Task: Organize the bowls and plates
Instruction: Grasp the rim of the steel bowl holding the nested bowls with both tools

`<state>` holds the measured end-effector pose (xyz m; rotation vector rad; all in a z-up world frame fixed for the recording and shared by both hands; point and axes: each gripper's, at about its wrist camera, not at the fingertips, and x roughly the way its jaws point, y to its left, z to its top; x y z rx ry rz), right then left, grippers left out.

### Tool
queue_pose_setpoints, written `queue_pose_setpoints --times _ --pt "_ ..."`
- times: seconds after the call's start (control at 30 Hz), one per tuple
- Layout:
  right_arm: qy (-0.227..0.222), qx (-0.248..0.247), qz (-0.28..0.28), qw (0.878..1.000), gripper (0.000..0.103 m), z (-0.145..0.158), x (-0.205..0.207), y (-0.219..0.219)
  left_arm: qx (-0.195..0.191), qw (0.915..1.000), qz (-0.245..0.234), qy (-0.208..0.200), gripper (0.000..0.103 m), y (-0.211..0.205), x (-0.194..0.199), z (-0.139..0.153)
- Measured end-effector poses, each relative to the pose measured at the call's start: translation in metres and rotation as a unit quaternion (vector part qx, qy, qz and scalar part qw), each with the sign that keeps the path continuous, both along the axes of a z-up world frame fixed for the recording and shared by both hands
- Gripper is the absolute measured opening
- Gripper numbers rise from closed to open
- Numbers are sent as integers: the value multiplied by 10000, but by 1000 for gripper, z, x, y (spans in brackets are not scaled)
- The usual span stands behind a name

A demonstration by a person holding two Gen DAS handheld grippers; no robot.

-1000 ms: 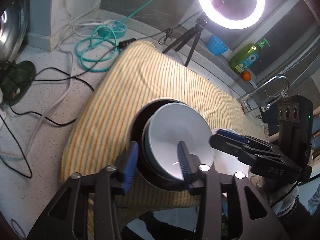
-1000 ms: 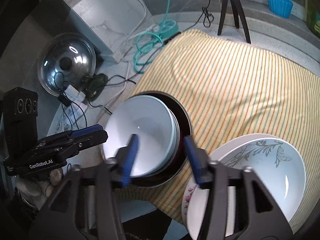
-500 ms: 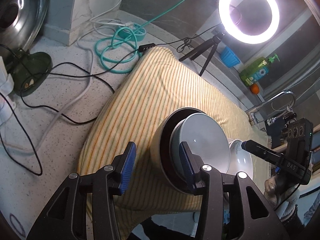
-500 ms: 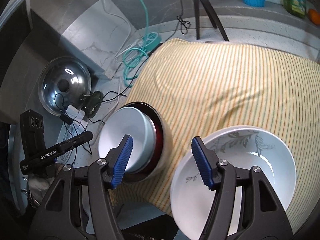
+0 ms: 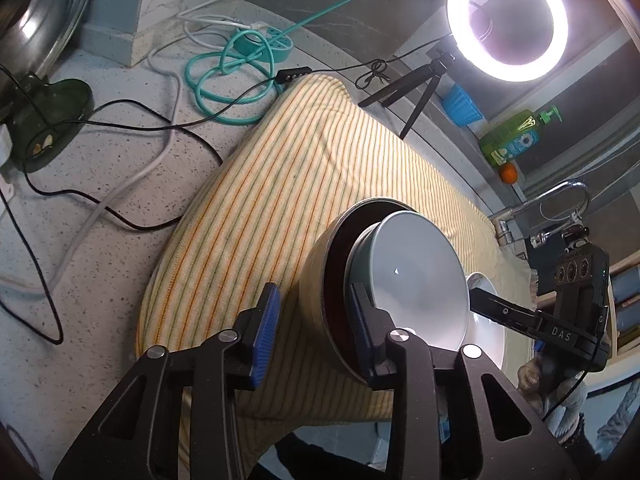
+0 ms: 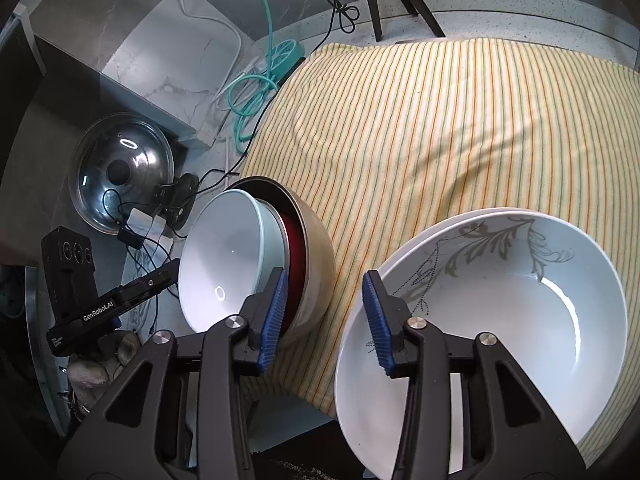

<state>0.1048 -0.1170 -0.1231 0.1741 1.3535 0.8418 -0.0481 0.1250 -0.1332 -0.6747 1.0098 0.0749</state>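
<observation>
Left tongs [image 5: 312, 324] spread wide, one finger [image 5: 362, 320] over nested bowls [image 5: 416, 276], striped cloth [image 5: 280, 184] beneath on speckled desk [image 5: 100, 208], right tongs [image 5: 520, 318] beyond, ring light [image 5: 507, 20] behind.

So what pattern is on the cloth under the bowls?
The cloth is pale yellow with thin orange and green stripes, clearest in the right wrist view.
</observation>
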Motion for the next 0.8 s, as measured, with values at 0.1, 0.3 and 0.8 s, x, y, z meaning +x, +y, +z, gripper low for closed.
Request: queue_pose_setpoints --times 0.1,0.3,0.8 --pt "64 -6 28 10000 33 -5 -1 4 -65 10000 -39 25 23 -1 1 -4" --pt "202 -1 61 9998 27 -13 -1 10 -141 9999 -54 33 21 -1 5 -10" --pt "243 -7 206 9995 15 -17 0 20 88 9996 -209 182 16 -3 11 -12"
